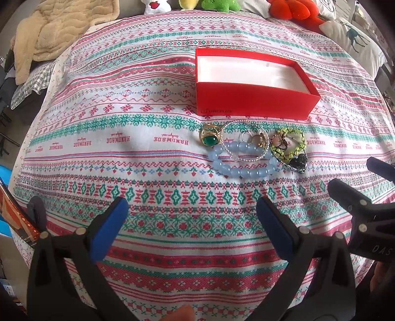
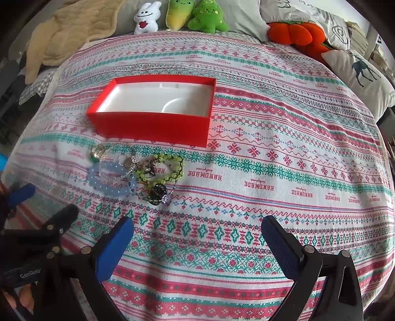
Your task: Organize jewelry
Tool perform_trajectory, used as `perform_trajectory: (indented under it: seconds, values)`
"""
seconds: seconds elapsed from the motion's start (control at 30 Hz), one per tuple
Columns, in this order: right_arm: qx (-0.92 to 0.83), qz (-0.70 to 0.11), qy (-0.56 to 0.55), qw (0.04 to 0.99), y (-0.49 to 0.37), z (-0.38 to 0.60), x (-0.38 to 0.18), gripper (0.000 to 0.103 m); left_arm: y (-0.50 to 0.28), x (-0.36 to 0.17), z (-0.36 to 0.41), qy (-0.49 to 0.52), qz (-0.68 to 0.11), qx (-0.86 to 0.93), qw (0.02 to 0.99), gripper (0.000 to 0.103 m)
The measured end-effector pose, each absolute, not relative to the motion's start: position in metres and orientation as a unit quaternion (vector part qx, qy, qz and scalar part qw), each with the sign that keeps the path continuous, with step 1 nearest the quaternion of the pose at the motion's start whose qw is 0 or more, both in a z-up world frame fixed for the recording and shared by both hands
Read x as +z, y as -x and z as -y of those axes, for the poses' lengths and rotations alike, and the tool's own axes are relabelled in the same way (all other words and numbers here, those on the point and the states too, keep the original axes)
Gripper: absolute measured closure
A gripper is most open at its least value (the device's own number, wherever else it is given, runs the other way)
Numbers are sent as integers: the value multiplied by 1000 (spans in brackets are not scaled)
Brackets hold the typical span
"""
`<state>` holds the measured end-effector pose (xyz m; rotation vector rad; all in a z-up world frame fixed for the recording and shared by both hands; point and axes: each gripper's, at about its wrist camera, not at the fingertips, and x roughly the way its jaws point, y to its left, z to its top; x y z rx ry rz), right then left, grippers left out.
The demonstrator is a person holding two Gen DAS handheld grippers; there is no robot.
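A pile of jewelry lies on the patterned cloth just in front of an open red box [image 1: 254, 98] [image 2: 153, 126] with a bare white inside. The pile holds a gold ring with a green stone [image 1: 209, 138] [image 2: 95, 153], a pale blue bead bracelet [image 1: 244, 170] [image 2: 108, 188], a thin silver bead chain [image 1: 246, 123], a yellow-green bead bracelet [image 1: 302, 142] [image 2: 181, 163] and a dark heart pendant [image 1: 298, 161] [image 2: 158, 191]. My left gripper [image 1: 191, 205] [image 2: 47, 200] is open, short of the pile. My right gripper [image 2: 197, 222] [image 1: 358, 174] is open too, right of the pile. Neither holds anything.
The cloth [image 2: 271, 172] covers a bed. Plush toys [image 2: 195, 16] and an orange plush [image 2: 293, 32] line the far edge. A beige blanket [image 1: 64, 27] lies at the far left, a deer-print pillow [image 2: 363, 74] at the far right.
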<state>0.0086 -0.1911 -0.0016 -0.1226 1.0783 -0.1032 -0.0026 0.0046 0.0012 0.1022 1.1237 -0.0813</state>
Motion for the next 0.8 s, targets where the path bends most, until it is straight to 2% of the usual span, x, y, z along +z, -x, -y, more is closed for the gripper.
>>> perform_trajectory:
  seconds: [0.8]
  values:
    - [-51, -514, 58, 854, -8, 192, -3, 0, 4, 0, -2, -49, -533, -40, 844, 0]
